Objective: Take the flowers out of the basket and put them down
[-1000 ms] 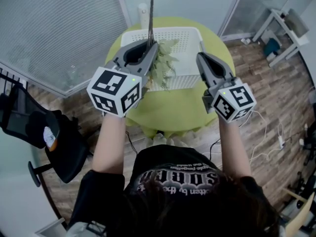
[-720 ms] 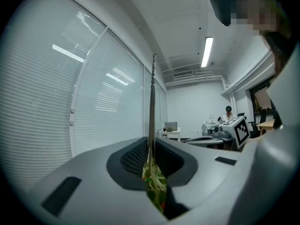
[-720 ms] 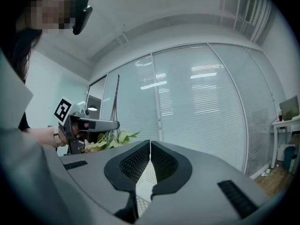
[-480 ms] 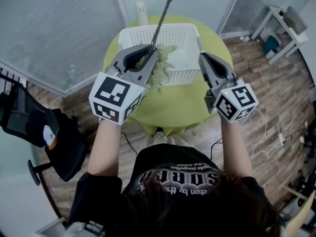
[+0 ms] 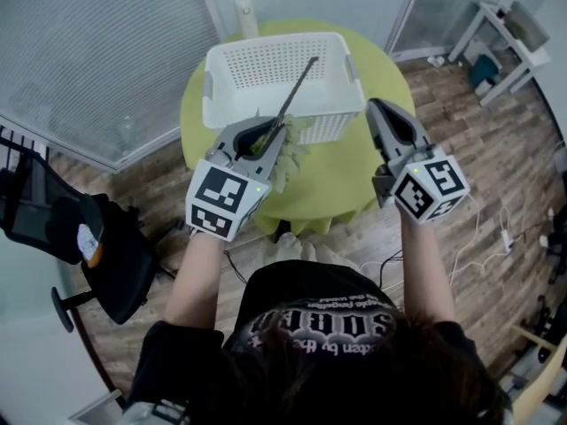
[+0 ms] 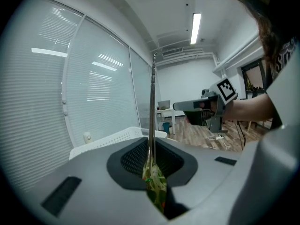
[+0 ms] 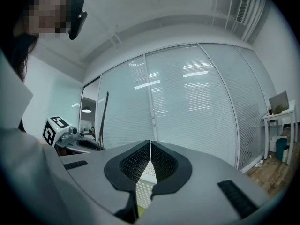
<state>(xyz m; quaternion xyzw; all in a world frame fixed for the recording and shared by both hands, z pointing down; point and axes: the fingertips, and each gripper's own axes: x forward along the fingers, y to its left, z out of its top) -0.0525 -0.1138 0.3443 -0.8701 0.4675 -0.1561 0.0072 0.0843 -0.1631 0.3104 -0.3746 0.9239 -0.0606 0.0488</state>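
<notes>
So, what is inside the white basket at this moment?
The basket shows only its bare perforated floor; no flowers lie in it. The flower stem, clamped in the left gripper, crosses above it and covers a thin strip of floor.

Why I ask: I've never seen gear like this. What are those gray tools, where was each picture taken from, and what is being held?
There is no robot here. A person holds a hand-operated gripper in each hand, and the checkered cubes are part of those grippers. The head view comes from a camera on the person's head, looking steeply down. The other two views come from cameras riding on each gripper, looking along its fingers. Below is a round green table with a white basket on it. The left gripper has its fingers closed on a flower sprig. The dark stem sticks out over the basket, and green leaves hang below the fingers. The right gripper is closed and empty, to the right of the basket in the head view.
</notes>
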